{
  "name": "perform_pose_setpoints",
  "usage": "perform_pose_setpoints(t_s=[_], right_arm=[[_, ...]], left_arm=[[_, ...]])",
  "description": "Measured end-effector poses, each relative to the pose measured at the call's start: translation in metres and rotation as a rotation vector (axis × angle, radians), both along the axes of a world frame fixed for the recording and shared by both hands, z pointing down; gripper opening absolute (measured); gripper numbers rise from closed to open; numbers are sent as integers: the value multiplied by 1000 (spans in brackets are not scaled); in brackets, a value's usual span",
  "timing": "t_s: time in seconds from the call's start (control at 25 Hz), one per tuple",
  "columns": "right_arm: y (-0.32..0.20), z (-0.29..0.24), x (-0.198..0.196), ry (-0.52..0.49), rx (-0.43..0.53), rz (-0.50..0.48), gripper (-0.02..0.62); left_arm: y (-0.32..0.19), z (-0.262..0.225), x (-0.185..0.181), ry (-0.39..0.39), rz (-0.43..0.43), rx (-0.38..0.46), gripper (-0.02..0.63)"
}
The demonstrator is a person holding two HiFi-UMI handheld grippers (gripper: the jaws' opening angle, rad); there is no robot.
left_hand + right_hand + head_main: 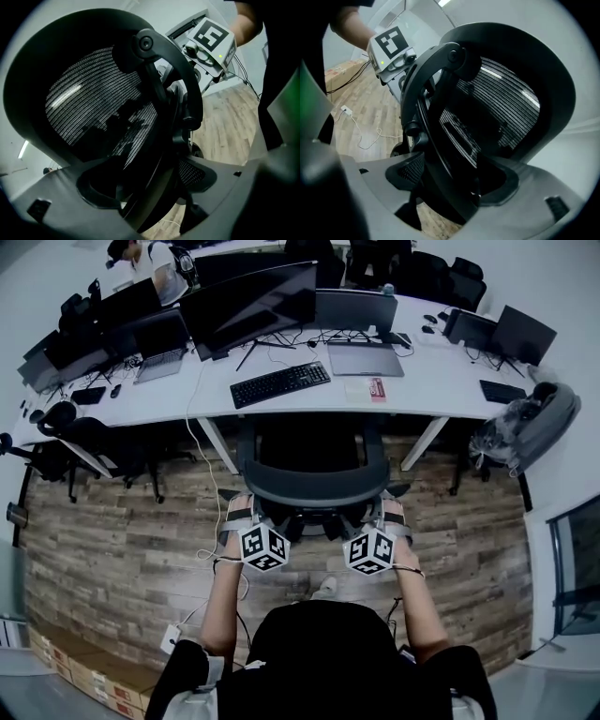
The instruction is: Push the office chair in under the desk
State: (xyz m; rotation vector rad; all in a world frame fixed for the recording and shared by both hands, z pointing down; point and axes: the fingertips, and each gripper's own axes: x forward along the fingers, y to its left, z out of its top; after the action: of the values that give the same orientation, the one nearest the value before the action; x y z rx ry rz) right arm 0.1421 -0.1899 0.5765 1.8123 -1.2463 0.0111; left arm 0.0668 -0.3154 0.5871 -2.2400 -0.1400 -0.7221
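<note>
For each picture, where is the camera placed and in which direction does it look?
Head view: on the person's head, looking steeply down at the office chair before the desk; both forearms, left gripper and right gripper show.
Left gripper view: on the left gripper, looking along its open jaws at the edge of the mesh backrest between them; the person's right hand shows.
Right gripper view: mirrored, from the chair's other side; the left forearm shows.
Shared: both gripper views see that backrest.

Chair (314, 486): black, mesh back, upright, its back facing you, seat partly under desk (431, 381), which is long and white.
</note>
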Motion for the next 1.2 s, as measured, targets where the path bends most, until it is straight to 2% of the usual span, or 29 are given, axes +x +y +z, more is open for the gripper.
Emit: perform_pose_setpoints(t_s=[0.12,0.32,0.6,1.2], right_arm=[[-2,3,2,-18,0,-23,328],[-5,5,6,-21,10,-51,338],[-14,5,14,-4,17,-68,341],[-53,9,60,28,54,-115,339]], left_arm=[[0,4,6,-12,15,14,388],[-2,5,12,26,31,30,396],[-12,6,22,15,12,42,397],[-54,12,70,0,-32,49,396]])
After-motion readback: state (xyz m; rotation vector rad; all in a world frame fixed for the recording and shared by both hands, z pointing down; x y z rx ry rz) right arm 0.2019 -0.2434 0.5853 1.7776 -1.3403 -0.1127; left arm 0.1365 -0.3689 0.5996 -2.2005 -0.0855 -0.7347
